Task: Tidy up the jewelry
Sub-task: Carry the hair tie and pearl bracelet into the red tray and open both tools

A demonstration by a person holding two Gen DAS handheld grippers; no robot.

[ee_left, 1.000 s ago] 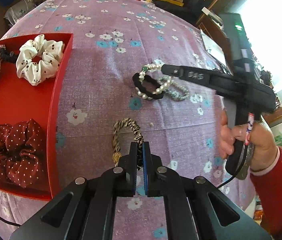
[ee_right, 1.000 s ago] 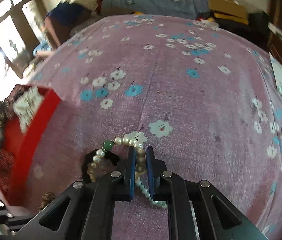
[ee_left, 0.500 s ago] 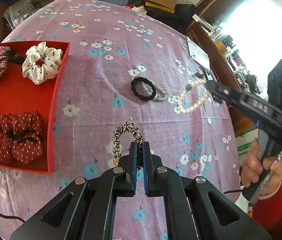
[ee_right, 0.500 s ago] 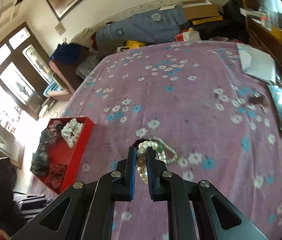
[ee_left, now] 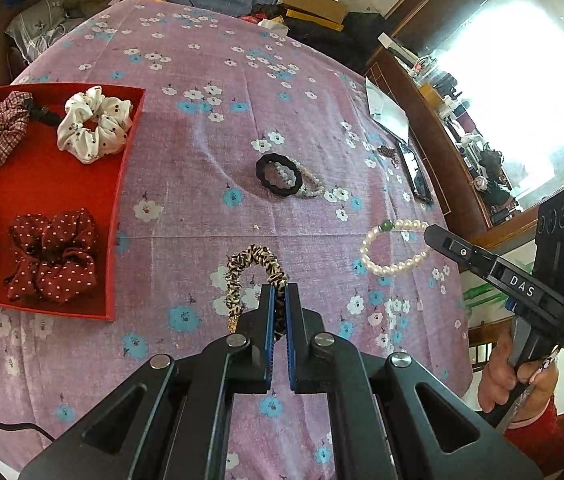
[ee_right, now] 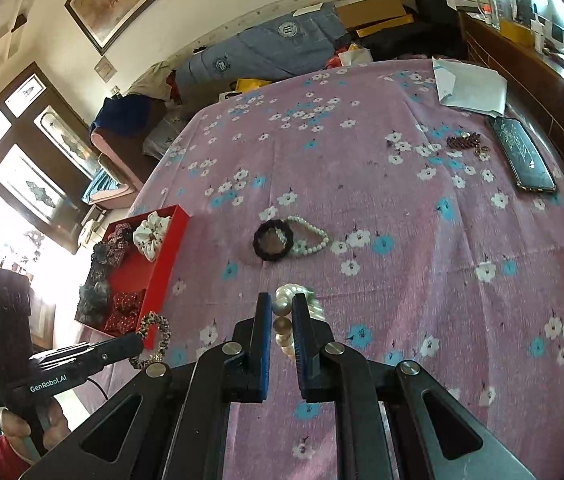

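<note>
Bed [ee_left: 210, 152]: purple floral cover; red tray [ee_left: 42, 176]. Left gripper [ee_left: 278, 304] pinching leopard scrunchie [ee_left: 242, 268]; right gripper [ee_right: 281, 312] pinching pearl bracelet [ee_right: 282, 306].

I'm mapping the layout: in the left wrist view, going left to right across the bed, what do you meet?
Red tray → leopard-print scrunchie, pinched in the left claw → black hair tie → pearl bracelet, held by the right claw.
</note>
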